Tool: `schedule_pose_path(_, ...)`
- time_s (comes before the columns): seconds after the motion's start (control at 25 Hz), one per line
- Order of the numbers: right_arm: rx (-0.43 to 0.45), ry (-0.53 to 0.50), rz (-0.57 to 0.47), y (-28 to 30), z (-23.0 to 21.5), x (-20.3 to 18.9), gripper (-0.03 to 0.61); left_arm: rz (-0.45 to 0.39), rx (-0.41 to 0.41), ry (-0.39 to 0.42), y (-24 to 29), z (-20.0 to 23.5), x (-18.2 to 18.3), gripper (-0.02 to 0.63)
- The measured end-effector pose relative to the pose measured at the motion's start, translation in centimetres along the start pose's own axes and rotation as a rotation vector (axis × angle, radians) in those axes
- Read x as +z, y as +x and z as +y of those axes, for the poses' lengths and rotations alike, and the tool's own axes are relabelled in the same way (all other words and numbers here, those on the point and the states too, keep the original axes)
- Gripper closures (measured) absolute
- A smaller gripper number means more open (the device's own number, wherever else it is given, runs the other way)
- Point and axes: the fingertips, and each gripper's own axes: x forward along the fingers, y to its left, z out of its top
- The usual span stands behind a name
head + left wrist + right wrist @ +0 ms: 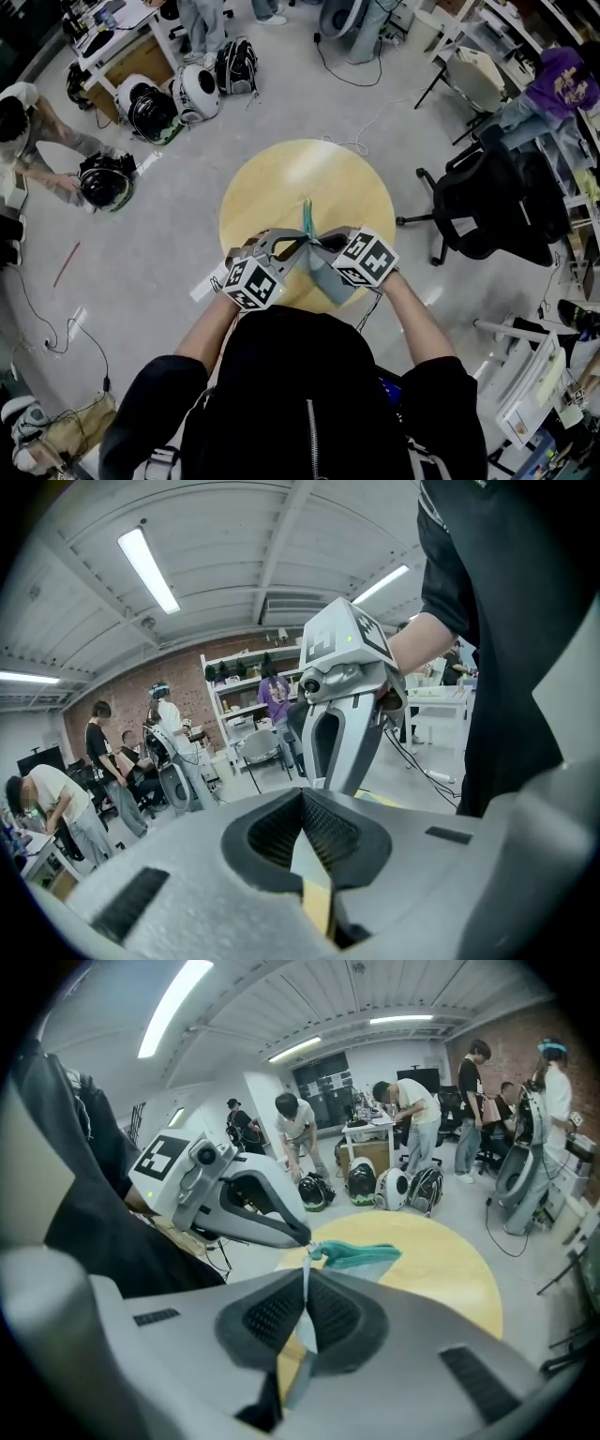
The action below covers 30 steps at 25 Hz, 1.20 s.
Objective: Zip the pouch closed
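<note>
The pouch, pale grey with a teal zip strip (307, 218), hangs over the near part of the round wooden table (281, 178). Both grippers grip it from either side. My left gripper (296, 243) is shut, and a thin pale edge of the pouch (310, 864) runs between its pads. In the right gripper view its tips (302, 1239) pinch the near end of the teal strip (364, 1254). My right gripper (318, 241) is shut on the pouch's edge (304, 1316) just below that end. The grey body of the pouch (330, 279) droops beneath the right gripper (342, 724).
A black office chair (489, 202) stands right of the table. Helmets (155, 108) and a backpack (236, 66) lie on the floor beyond it at the left. A crouching person (28, 131) holds another helmet. Several people stand at desks and shelves farther off.
</note>
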Motion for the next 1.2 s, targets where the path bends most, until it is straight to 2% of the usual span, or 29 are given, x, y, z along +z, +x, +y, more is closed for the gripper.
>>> schedule_pose_path(0.72, -0.015, -0.021, 0.024, -0.4, 0.3, -0.3, 0.569, 0.023, 0.032, -0.100, 0.1, 0.8, -1.2, 0.609)
schedule_pose_path(0.88, -0.009, -0.029, 0.034, -0.4, 0.7, -0.7, 0.571, 0.045, 0.050, -0.145, -0.3, 1.5, -2.2, 0.609)
schedule_pose_path(1.0, -0.006, -0.024, 0.036, -0.4, 0.8, -1.0, 0.571, 0.059, 0.044, -0.140, -0.2, 1.3, -2.4, 0.609)
schedule_pose_path(1.2, -0.009, -0.029, 0.036, -0.7, 0.9, -1.0, 0.571, 0.095, 0.092, -0.213, -0.9, 3.2, -4.4, 0.609)
